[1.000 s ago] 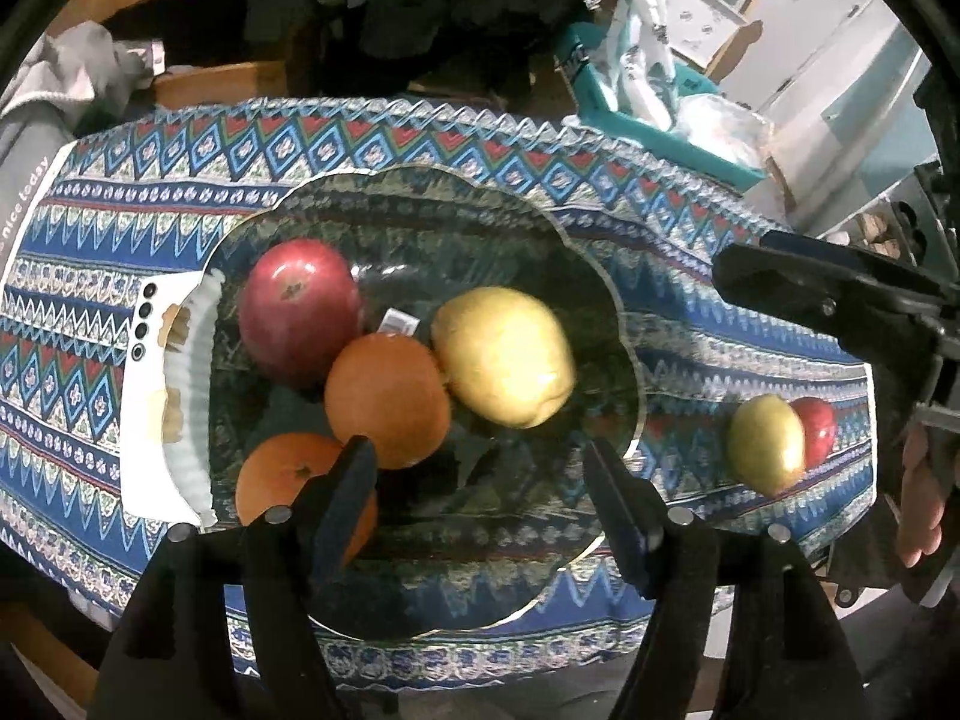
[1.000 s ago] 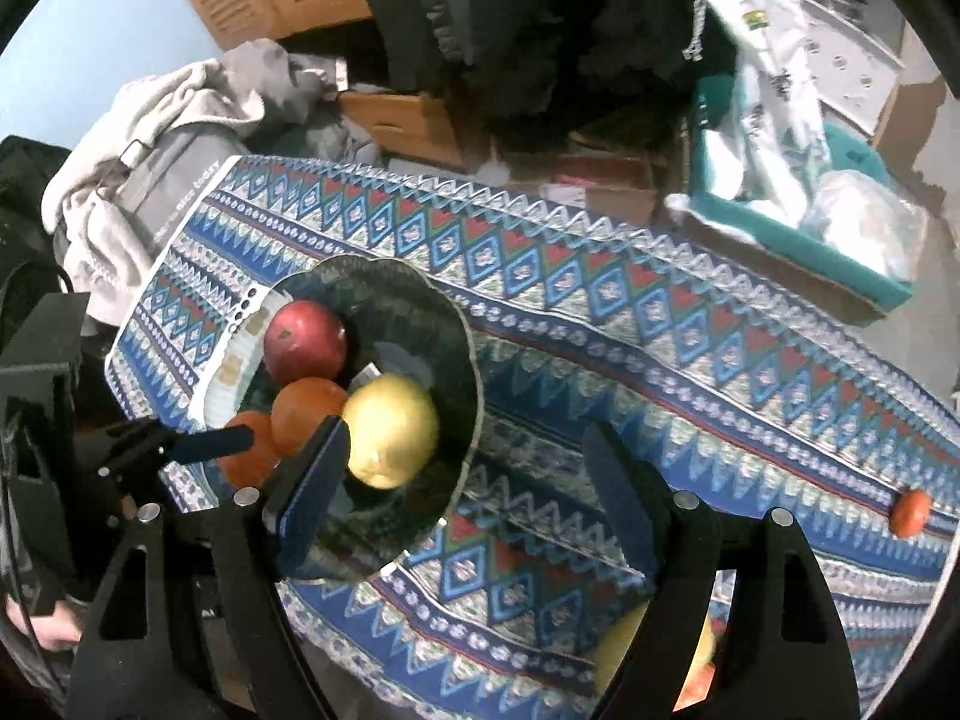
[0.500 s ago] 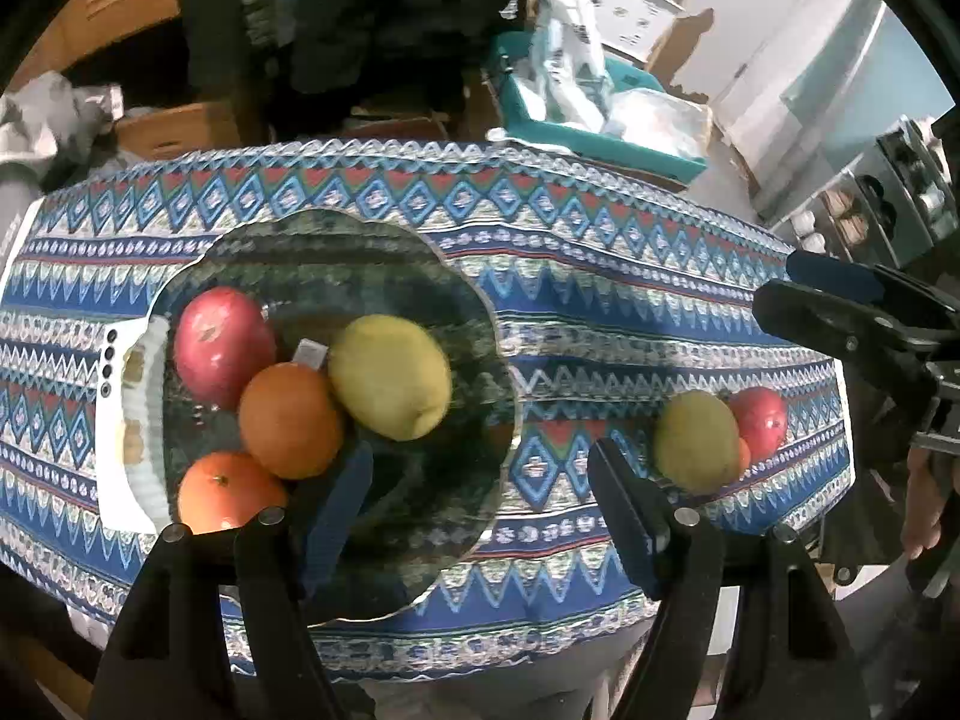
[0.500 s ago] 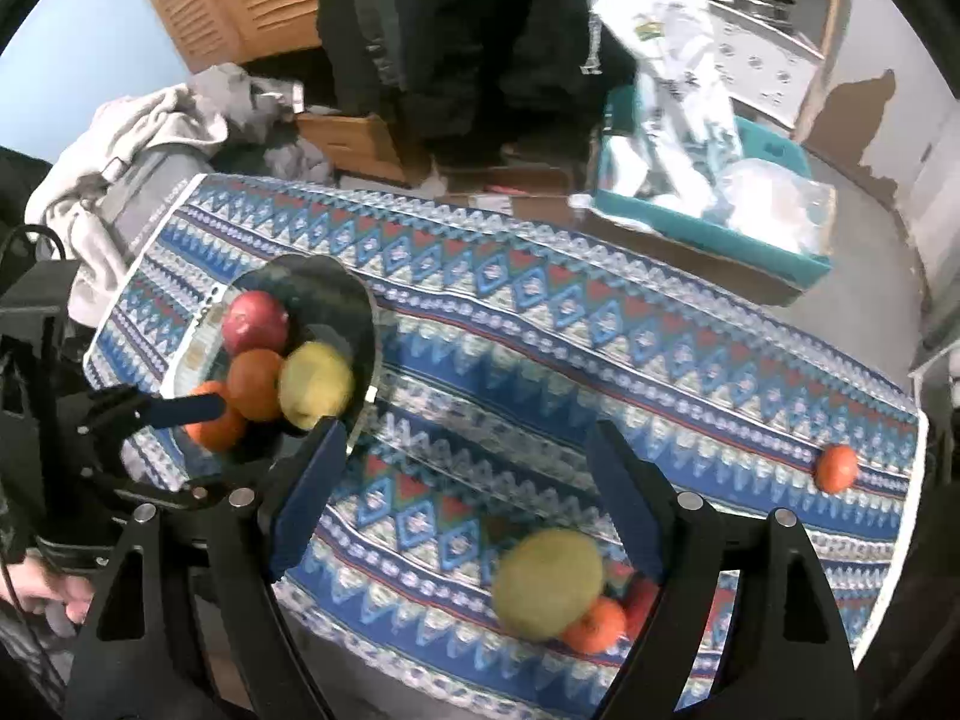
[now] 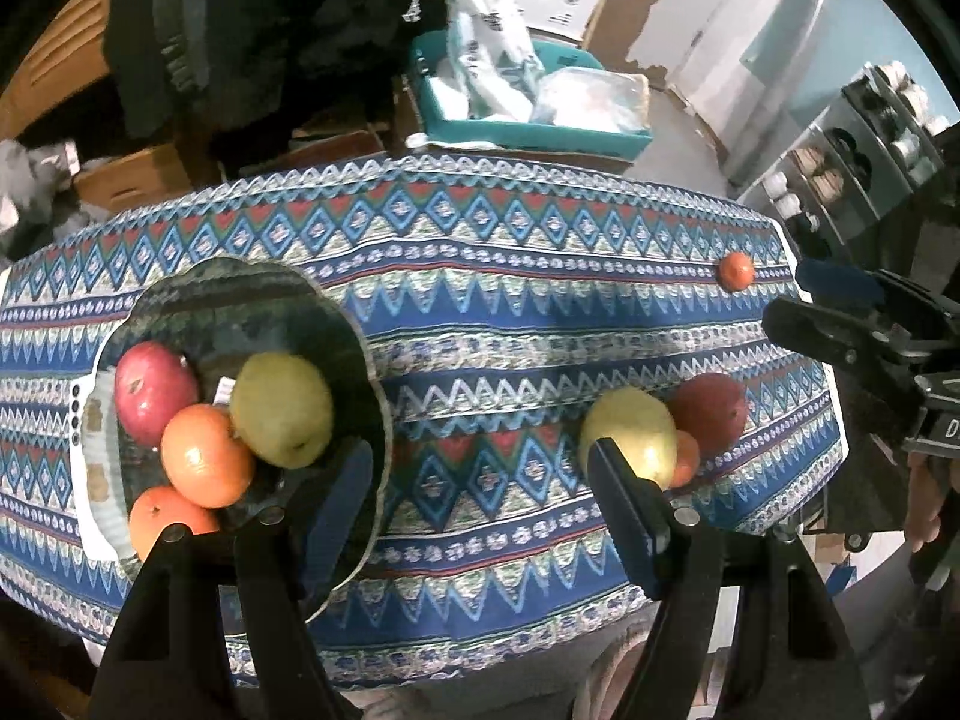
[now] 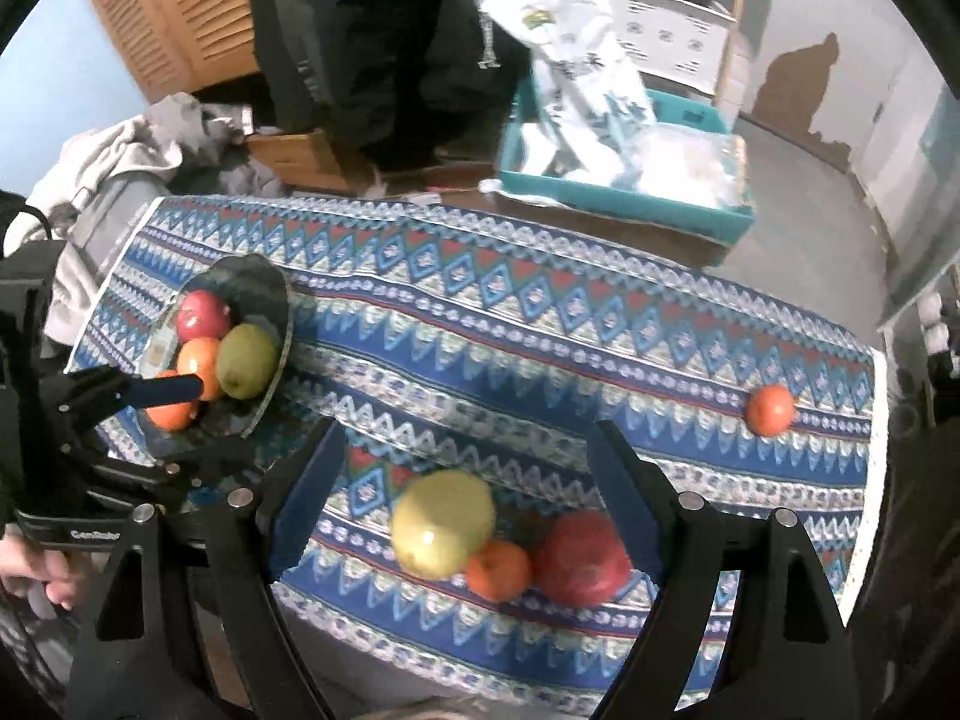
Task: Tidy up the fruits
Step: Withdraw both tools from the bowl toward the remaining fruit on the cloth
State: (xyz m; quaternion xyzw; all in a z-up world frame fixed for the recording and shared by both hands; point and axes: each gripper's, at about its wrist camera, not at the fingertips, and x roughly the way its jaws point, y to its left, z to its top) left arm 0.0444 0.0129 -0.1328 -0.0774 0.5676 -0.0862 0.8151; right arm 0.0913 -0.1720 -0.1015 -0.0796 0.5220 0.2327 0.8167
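A dark glass plate (image 5: 360,348) at the table's left holds a red apple (image 5: 153,390), two oranges (image 5: 204,462) and a yellow-green pear (image 5: 282,408); the plate also shows in the right wrist view (image 6: 276,294). A yellow pear (image 6: 441,522), a small orange (image 6: 498,567) and a red apple (image 6: 579,558) lie together near the front right edge, below my open, empty right gripper (image 6: 468,498). A lone orange (image 6: 768,408) lies far right. My left gripper (image 5: 480,510) is open and empty, between the plate and the loose fruit (image 5: 630,432).
The table has a blue patterned cloth (image 5: 510,300). A white tray (image 5: 90,468) sits under the plate at the left edge. Behind the table stand a teal bin with bags (image 6: 624,180), cardboard boxes (image 6: 300,156) and clothes (image 6: 120,162).
Both grippers have moved right, away from the plate toward the loose fruit. The right gripper now hangs over the pear, orange and apple. Both stay open.
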